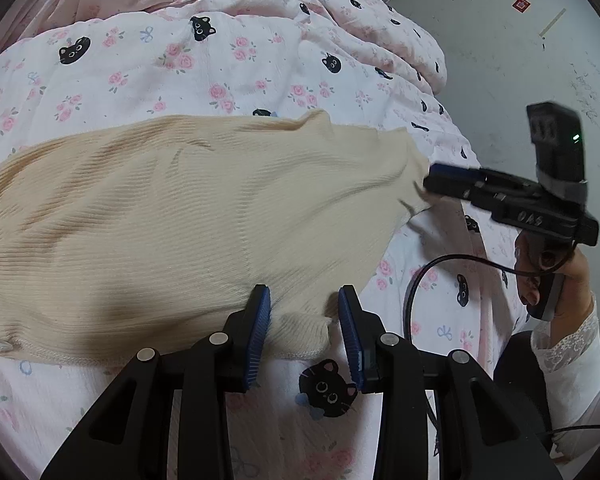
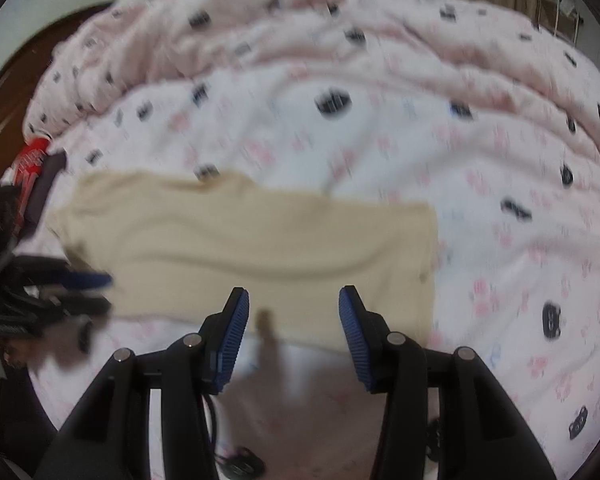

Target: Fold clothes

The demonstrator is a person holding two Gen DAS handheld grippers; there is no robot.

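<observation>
Cream ribbed knit top (image 1: 160,216) lies flat on the cat-print quilt (image 1: 204,68). Left gripper (image 1: 304,312) spread, straddling its near hem corner for a pinch. Right gripper (image 2: 294,320) spread, probably above hem; blurry.

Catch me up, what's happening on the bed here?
A person with a handheld gripper in each hand is working on a cream ribbed knit top spread flat on a cat-and-rose print bedspread. The left gripper is open, with the garment's near hem corner between its fingers but not pinched. The right gripper is also open, hovering at the top's near edge; that view is motion-blurred. No fold is visible in the garment yet.
</observation>
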